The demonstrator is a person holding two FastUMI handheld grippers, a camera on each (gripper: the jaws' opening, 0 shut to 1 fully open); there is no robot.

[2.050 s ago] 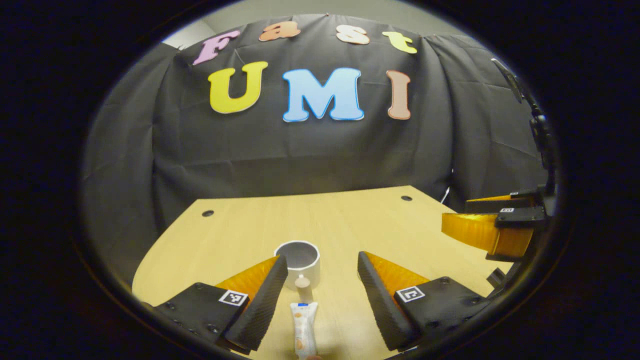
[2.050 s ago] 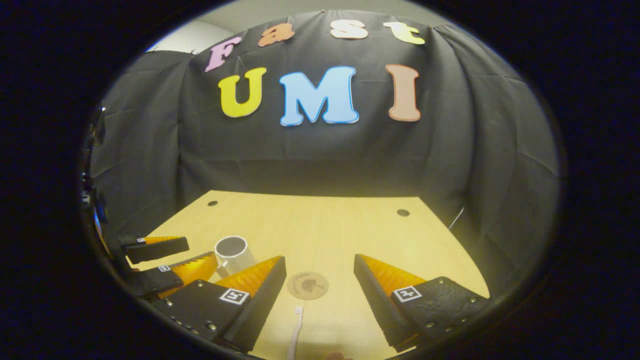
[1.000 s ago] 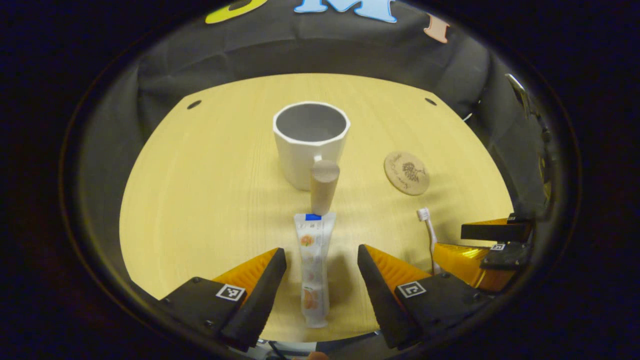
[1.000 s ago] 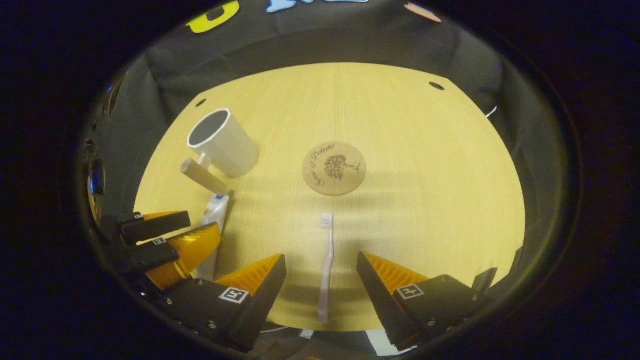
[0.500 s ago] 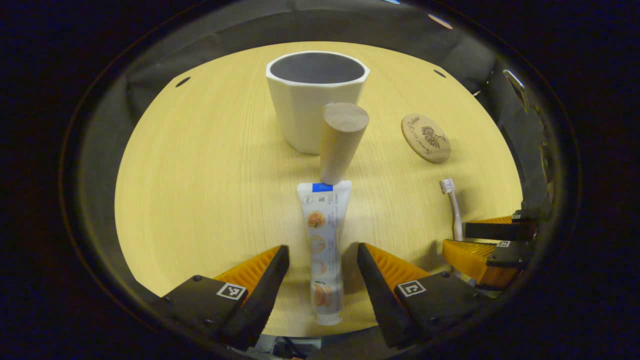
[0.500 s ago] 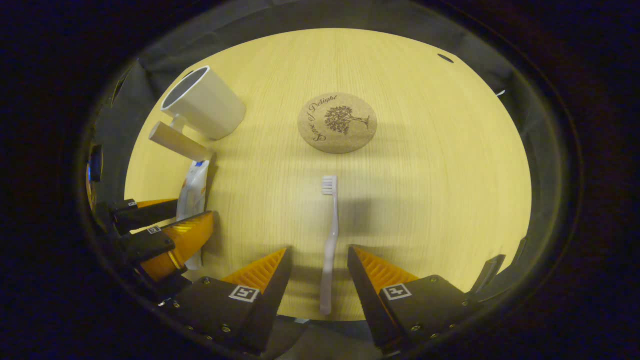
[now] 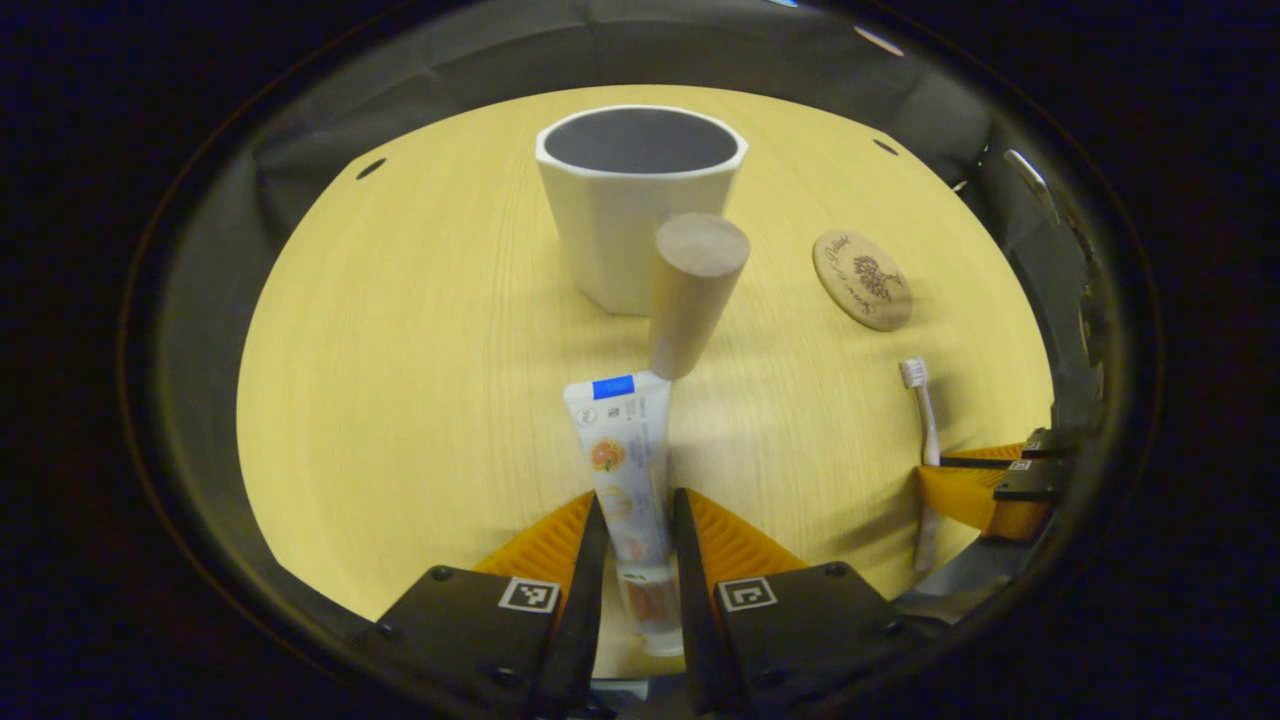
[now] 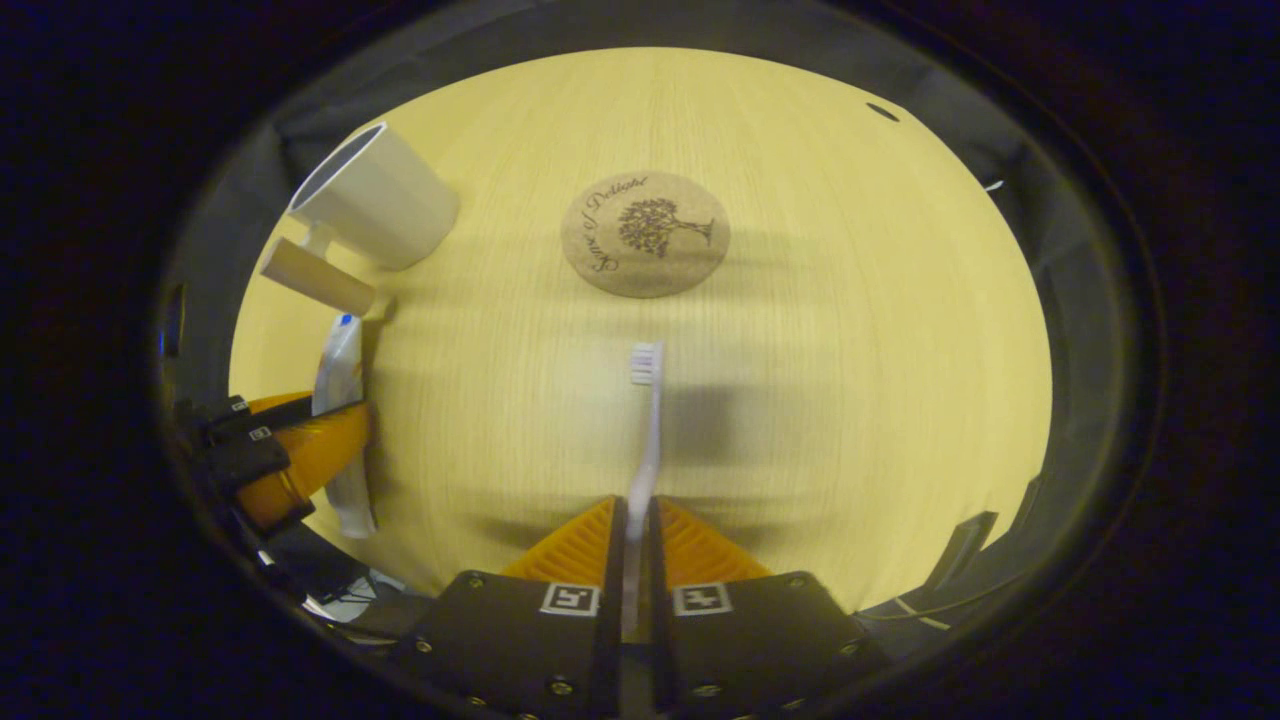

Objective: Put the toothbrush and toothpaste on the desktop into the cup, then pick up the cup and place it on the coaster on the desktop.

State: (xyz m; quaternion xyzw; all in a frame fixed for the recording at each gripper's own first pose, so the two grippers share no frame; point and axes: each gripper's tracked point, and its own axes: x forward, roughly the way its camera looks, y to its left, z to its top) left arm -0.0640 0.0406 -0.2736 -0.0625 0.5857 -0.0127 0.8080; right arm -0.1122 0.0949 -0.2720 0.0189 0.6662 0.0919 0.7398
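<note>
Gripping at the near edge of the bench [image 7: 400, 400]: left gripper [image 7: 637, 560] has both fingers pressed on the toothpaste [image 7: 625, 470]; right gripper [image 8: 633, 560] is clamped on the toothbrush [image 8: 645, 440] handle. Each item's long axis runs straight ahead of its fingers, toward the far edge. The cup [image 7: 635, 200] stands upright beyond the toothpaste, so the left side looks nearer. The coaster [image 8: 645, 232] lies ahead of the bristles. The right gripper view shows the cup's handle from the side; the left gripper view shows it end-on.
</note>
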